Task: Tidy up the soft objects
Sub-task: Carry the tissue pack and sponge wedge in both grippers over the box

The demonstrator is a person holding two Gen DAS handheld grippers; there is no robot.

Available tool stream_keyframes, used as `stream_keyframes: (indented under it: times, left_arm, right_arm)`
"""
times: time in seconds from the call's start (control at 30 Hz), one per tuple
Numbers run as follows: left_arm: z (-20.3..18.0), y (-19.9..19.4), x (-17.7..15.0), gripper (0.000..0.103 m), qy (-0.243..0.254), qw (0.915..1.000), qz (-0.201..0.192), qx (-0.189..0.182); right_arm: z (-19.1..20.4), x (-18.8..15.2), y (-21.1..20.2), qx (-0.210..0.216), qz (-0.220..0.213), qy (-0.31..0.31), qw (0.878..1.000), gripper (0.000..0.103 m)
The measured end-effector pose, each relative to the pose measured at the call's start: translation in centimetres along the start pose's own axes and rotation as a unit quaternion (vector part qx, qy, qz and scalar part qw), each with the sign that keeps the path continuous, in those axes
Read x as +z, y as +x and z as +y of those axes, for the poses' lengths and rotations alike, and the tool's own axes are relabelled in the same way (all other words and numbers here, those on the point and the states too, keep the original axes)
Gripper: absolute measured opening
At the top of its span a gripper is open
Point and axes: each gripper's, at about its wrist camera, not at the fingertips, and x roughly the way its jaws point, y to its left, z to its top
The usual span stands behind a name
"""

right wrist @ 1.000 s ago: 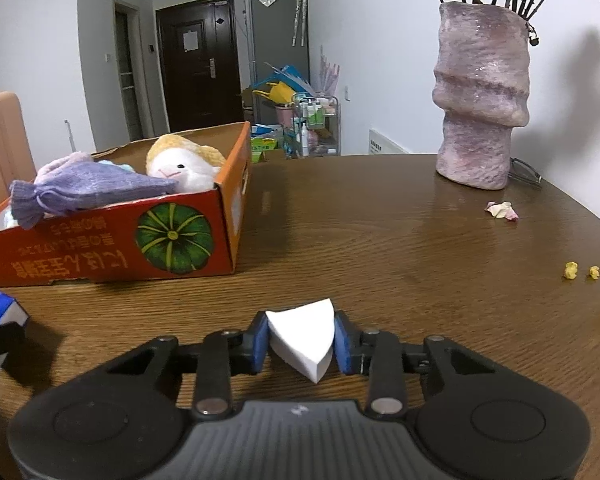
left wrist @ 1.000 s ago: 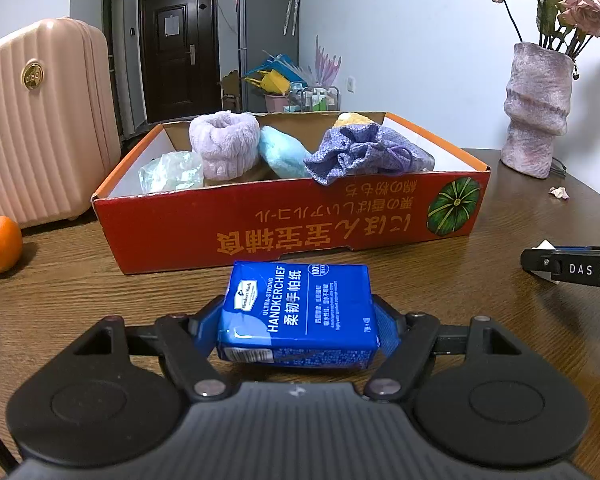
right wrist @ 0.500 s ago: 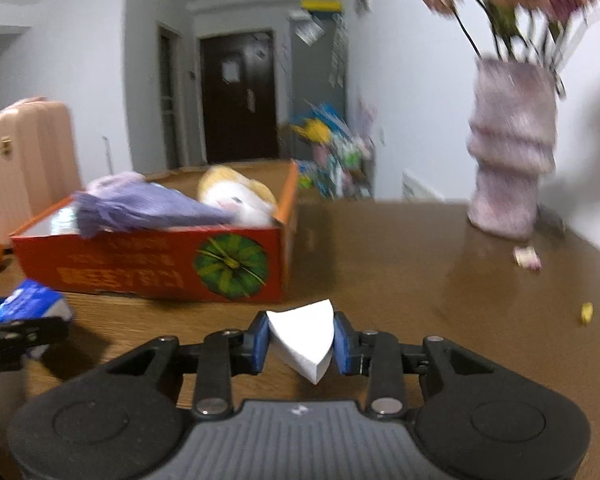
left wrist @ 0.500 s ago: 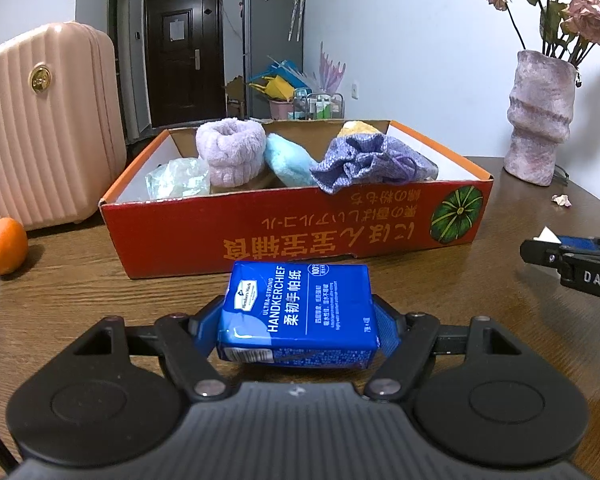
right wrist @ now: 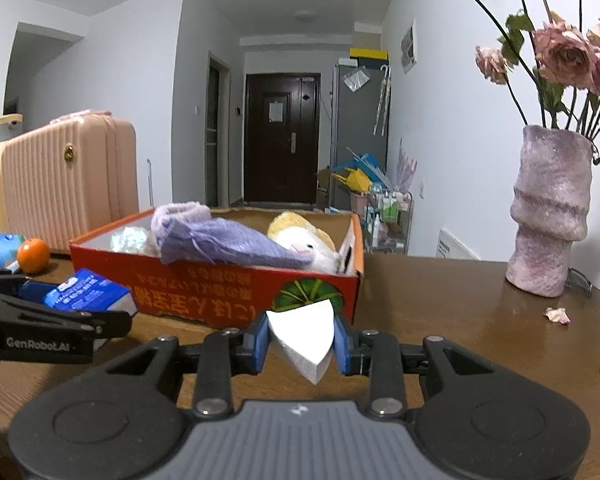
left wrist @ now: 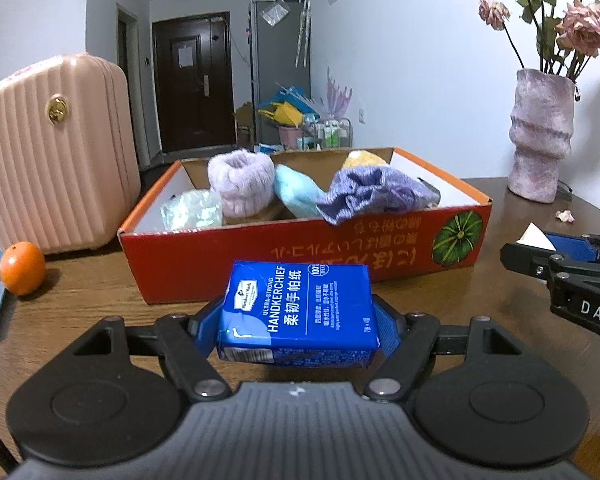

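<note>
Left hand-held gripper [left wrist: 298,326] is clamping the blue tissue pack [left wrist: 298,312]. Right hand-held gripper [right wrist: 301,340] is pinching a white sponge wedge [right wrist: 304,332], both facing the red box [left wrist: 380,248].

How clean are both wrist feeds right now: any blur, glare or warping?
Left wrist: sharp, the tissue pack print readable, dim indoor light, the walls bowed by the fisheye. Right wrist: also sharp, the white sponge nearly blown out, dark corners, soft sheen on the table.

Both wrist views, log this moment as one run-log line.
left tool: shut on blue tissue pack | right tool: shut on white sponge wedge | red box: soft items inside | step: neither boxed yet
</note>
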Motion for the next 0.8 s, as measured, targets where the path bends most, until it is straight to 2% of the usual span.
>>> stream_keyframes:
  times: [0.43,0.8]
  left_arm:
    - [0.7,-0.6,1.2,0.075,-0.021,0.9985,-0.044,0.025]
    - [0.8,0.0,2.5,0.075,-0.028,0.9932,-0.093,0.064]
  right_arm:
    - [1.7,1.0,0.4,0.014,-0.045,0.006,0.999,0.032]
    - [2.4,2.0,1.9,0.009,-0.080,0.002,0.997,0.033]
